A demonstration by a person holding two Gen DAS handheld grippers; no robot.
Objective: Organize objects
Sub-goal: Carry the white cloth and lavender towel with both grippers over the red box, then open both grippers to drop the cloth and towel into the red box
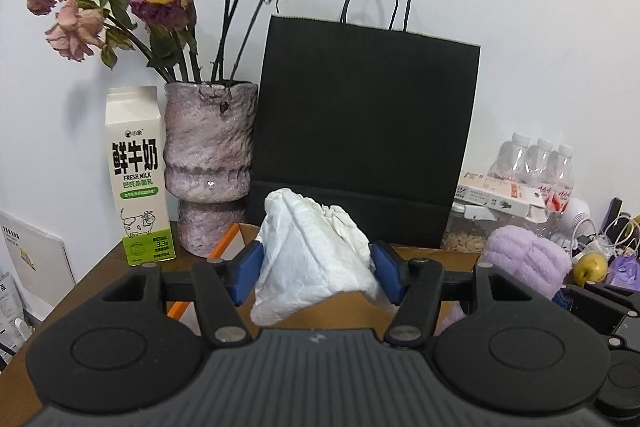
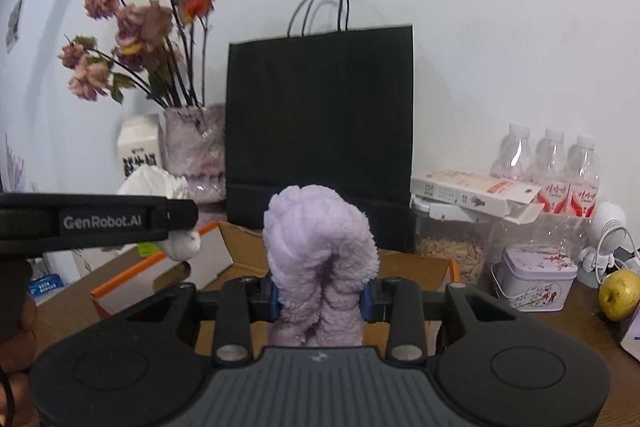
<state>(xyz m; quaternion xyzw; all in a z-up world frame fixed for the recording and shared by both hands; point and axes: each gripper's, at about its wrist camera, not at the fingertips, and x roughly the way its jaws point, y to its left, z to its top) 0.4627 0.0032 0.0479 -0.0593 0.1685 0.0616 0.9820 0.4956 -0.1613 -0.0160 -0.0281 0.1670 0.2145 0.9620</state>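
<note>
The left tongs are clamped on a crumpled white cloth bundle, its wrinkled folds bulging above and sagging below the blue pads. The right tongs pinch a lilac plush roll, fuzzy and looped over at the top, squeezed narrow where the pads meet it. Both bundles are held in the air above an open cardboard box with orange-edged flaps, lying on the brown wooden worktop.

Just behind the box a stiff black paper bag with thin cord handles stands upright against the white wall. To its left are a rough, mottled purple vase of dried roses and a fresh milk carton near the worktop's left edge. To the right the surface is crowded: a clear jar of seeds, a flat carton on top of it, three clear water bottles, a small floral tin and a yellow-green apple. Open room is mainly over the box.
</note>
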